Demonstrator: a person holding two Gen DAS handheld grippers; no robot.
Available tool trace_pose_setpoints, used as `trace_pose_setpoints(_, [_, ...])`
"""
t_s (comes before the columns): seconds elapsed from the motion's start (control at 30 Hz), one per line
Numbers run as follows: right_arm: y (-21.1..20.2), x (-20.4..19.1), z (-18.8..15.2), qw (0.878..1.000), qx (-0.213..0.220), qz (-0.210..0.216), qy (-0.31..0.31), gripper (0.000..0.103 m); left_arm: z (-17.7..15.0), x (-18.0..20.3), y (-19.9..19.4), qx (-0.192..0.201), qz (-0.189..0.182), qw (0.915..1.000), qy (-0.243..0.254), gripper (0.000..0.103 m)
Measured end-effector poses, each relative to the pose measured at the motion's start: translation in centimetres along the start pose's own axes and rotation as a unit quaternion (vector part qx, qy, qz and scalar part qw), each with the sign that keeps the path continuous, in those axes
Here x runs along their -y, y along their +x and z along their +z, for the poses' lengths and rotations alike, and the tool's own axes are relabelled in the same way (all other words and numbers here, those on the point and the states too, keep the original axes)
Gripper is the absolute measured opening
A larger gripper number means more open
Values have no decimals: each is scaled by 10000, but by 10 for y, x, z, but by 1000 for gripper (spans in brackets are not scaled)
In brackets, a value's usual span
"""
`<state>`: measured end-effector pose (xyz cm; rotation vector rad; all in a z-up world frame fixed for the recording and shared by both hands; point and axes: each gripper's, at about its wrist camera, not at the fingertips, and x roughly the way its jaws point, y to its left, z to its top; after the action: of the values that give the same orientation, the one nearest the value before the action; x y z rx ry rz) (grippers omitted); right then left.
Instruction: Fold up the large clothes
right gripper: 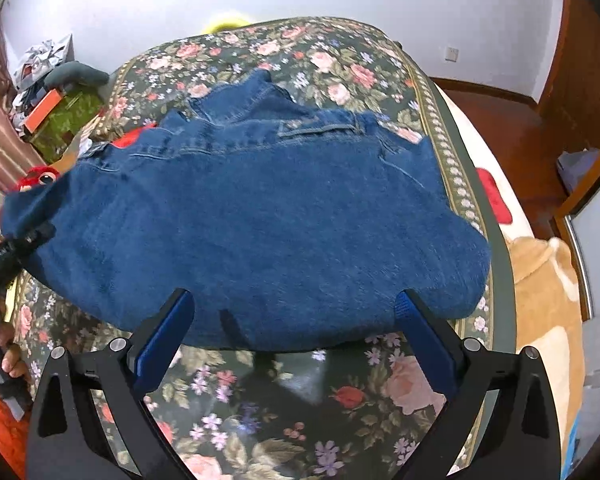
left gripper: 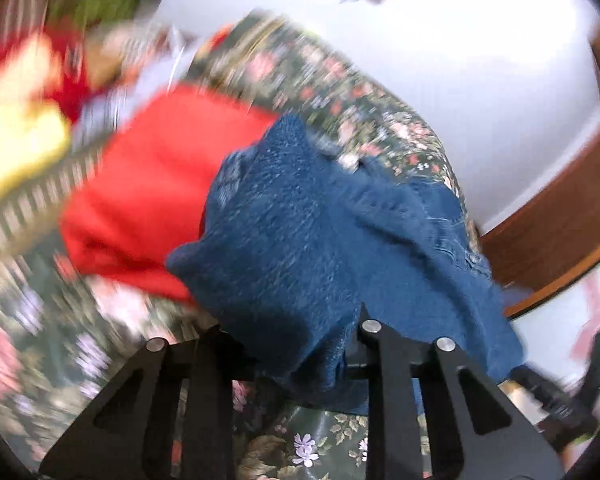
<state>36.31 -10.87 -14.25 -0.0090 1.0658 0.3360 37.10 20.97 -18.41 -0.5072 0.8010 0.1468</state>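
Observation:
A blue denim garment (right gripper: pixel 260 216) lies spread on a dark floral cover (right gripper: pixel 300 408). Its left corner is lifted off the surface. My left gripper (left gripper: pixel 300 344) is shut on a bunched fold of the denim garment (left gripper: pixel 320 232), which hides the fingertips; in the right wrist view that gripper (right gripper: pixel 12 248) shows at the left edge, holding the raised corner. My right gripper (right gripper: pixel 294 312) stands open, blue pads (right gripper: pixel 416 328) wide apart, just over the near hem and not pressing on it.
A red garment (left gripper: pixel 152 184) lies beside the denim, with a yellow cloth (left gripper: pixel 20 140) further left. A red plush toy (right gripper: pixel 36 178) and a green box (right gripper: pixel 60 128) sit at the left. The cover's right edge drops to a beige blanket (right gripper: pixel 540 300) and wooden floor (right gripper: pixel 500 128).

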Motion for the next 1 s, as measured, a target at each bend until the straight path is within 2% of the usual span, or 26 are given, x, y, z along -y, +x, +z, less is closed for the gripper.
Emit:
trace_pose_setpoints(0.03, [-3, -6, 3, 10000, 37, 19, -51, 100, 3, 17, -12, 208, 94, 9993, 301, 22])
trace_pose_setpoints(0.13, [-8, -22, 12, 9996, 150, 82, -212, 100, 9, 45, -44, 734, 38, 9949, 686, 20])
trace_pose_setpoints(0.27, [-10, -50, 24, 9978, 313, 145, -560, 100, 20, 59, -96, 1437, -413, 9863, 700, 19])
trace_pose_setpoints(0.37, [-1, -71, 29, 9965, 353, 161, -745, 100, 34, 68, -116, 1866, -531, 9778, 789, 19])
trace_pose_setpoints(0.43, [11, -84, 27, 9964, 185, 378, -733, 100, 37, 70, -131, 2057, -579, 9738, 776, 19])
trace_pose_setpoints(0.53, [42, -107, 12, 9939, -273, 732, -778, 100, 38, 71, -132, 2040, -566, 9741, 795, 19])
trace_pose_setpoints(0.67, [72, -125, -13, 9885, -707, 767, -1098, 100, 31, 76, -104, 1719, -236, 9798, 992, 18])
trace_pose_setpoints(0.77, [65, -120, -20, 9837, -719, 958, -1339, 100, 22, 79, -83, 1502, -149, 9828, 1067, 18])
trace_pose_setpoints(0.87, [42, -96, -22, 9824, -678, 1184, -1275, 100, 18, 89, -73, 1432, -185, 9827, 1163, 18])
trace_pose_setpoints(1.0, [5, -44, -23, 9911, -355, 898, -911, 100, 14, 126, -66, 1317, -435, 9800, 1427, 18])
